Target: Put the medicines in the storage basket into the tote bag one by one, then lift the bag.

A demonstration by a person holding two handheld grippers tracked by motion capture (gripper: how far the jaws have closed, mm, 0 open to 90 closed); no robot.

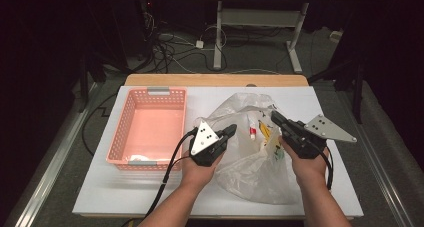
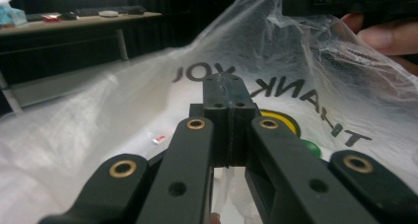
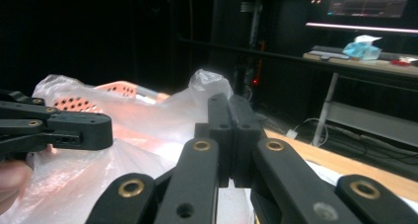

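A clear plastic bag [image 1: 250, 162] printed "THANK YOU" lies on the white table top [image 1: 115, 197], its mouth raised between my two grippers. My left gripper [image 1: 231, 130] pinches the bag's left rim; its jaws meet on a thin film [image 2: 229, 86]. My right gripper [image 1: 275, 117] holds the right rim, and a tuft of the bag [image 3: 209, 83] pokes up behind its closed jaws [image 3: 230, 103]. A small red-and-white tube [image 1: 252, 130] shows through the bag [image 2: 158, 138].
A pink perforated basket [image 1: 150, 93] stands left of the bag with a small white item [image 1: 140, 158] in its near corner. Bare white board lies in front of both. Beyond the table's wooden far edge [image 1: 215, 80] are desk legs and cables on the floor.
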